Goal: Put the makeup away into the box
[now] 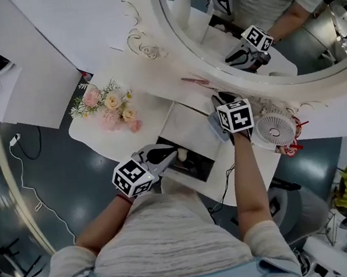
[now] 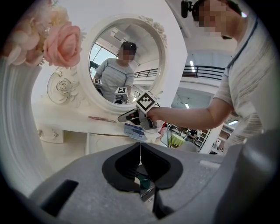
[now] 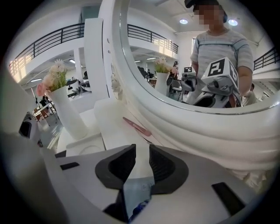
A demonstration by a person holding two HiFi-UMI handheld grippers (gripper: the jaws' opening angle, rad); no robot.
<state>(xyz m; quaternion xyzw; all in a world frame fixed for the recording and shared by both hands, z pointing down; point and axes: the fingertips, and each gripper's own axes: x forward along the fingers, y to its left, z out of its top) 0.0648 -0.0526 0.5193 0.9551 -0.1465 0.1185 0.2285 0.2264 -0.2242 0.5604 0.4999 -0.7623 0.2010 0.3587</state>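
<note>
A white bench [image 1: 157,114] stands under a big oval mirror [image 1: 312,32], with pale flowers [image 1: 110,106] at one end, a small fan [image 1: 275,130] at the other and dark shiny floor [image 1: 72,193] around it. A slim pink stick [image 3: 136,127] lies by the mirror's foot. The right tool [image 3: 140,162] hangs over the bench top, its jaws part-way open, with a flat blue-and-white packet [image 3: 139,188] between them. The left tool [image 2: 140,151], jaws together, sits at the edge of the open, dark-lined box [image 1: 193,162] at the bench's front.

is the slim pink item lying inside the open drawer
No, the slim pink item lies out on the white tabletop at the foot of the mirror frame, not in a drawer.
</note>
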